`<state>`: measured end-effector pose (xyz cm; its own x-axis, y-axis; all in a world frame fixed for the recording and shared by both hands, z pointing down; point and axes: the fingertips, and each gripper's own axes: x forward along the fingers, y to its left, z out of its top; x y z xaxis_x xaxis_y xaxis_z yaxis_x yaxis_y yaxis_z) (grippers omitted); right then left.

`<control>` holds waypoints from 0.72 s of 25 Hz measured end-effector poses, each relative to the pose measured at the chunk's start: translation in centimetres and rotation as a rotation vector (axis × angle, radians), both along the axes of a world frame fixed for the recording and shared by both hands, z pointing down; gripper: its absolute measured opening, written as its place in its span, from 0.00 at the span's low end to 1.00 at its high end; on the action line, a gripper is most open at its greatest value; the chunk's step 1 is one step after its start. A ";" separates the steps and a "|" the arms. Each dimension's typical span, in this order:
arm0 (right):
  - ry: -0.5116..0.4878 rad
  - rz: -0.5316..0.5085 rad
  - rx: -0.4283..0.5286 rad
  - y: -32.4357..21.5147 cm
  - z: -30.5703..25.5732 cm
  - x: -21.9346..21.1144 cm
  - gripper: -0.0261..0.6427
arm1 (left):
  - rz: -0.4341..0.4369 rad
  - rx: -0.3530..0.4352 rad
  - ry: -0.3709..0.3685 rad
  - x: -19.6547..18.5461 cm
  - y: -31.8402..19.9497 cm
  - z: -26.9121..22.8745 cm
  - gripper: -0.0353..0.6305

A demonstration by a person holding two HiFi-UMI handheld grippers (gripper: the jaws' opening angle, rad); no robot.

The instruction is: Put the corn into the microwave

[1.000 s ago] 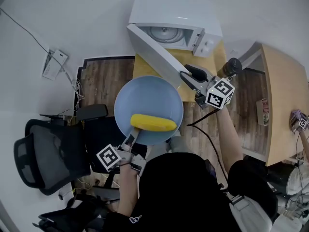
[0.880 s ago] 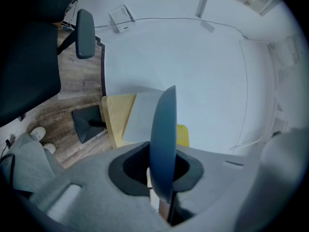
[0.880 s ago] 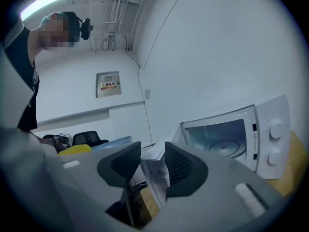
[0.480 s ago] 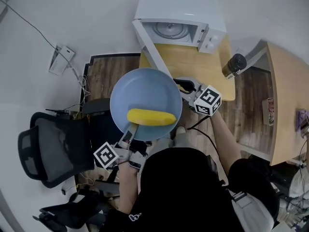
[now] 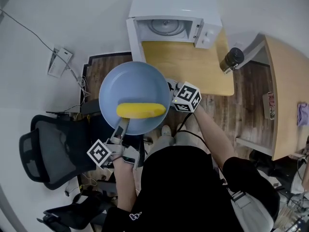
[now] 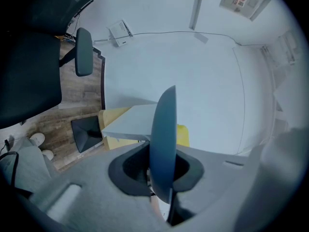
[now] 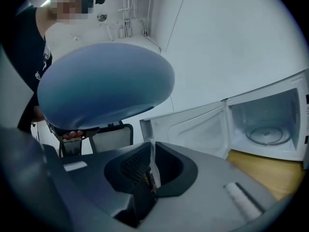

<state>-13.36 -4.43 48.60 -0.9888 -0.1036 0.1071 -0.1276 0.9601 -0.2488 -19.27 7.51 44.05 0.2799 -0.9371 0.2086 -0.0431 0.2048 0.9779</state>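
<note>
Seen from the head view, the left tongs (image 5: 120, 126) pinch the near rim of a blue plate (image 5: 130, 83) bearing the corn (image 5: 141, 110), off the bench's (image 5: 193, 69) near-left corner; the open microwave (image 5: 174, 6) sits at its far-left corner. The left gripper view shows that rim clamped edge-on. In the right gripper view, the right tongs (image 7: 149, 170), which have just been closing, are pressed together on nothing.
</note>
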 end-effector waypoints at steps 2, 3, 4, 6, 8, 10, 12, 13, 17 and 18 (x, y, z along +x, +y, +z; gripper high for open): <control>-0.017 0.010 -0.015 0.1 -0.2 0.0 0.09 | -0.008 0.000 -0.006 -0.1 -0.3 0.1 0.12; -0.021 0.025 -0.022 0.1 -0.3 0.5 0.09 | -0.006 0.000 -0.008 -0.1 -0.4 0.1 0.12; -0.019 0.039 -0.024 0.1 -0.3 1.1 0.09 | -0.001 0.000 -0.009 0.0 -0.5 0.0 0.12; -0.009 0.073 -0.025 0.0 -0.1 2.7 0.09 | 0.011 0.001 -0.012 0.6 -0.7 -0.1 0.12; -0.002 0.125 -0.027 -0.5 0.0 4.7 0.09 | 0.028 -0.001 -0.017 1.5 -1.2 0.0 0.12; 0.009 0.193 -0.027 -1.2 0.2 7.3 0.09 | 0.052 -0.001 -0.010 2.9 -1.8 0.2 0.12; 0.016 0.272 -0.028 -1.9 0.3 10.4 0.09 | 0.085 0.001 -0.001 4.6 -2.5 0.5 0.12; 0.019 0.313 -0.029 -2.3 0.3 12.1 0.09 | 0.104 0.003 0.003 5.5 -3.0 0.7 0.12; 0.044 0.488 -0.028 -3.8 0.4 19.5 0.08 | 0.198 0.002 0.011 9.7 -5.6 1.8 0.12; 0.049 0.531 -0.029 -4.0 0.3 21.3 0.08 | 0.218 0.002 0.012 10.8 -6.3 2.2 0.12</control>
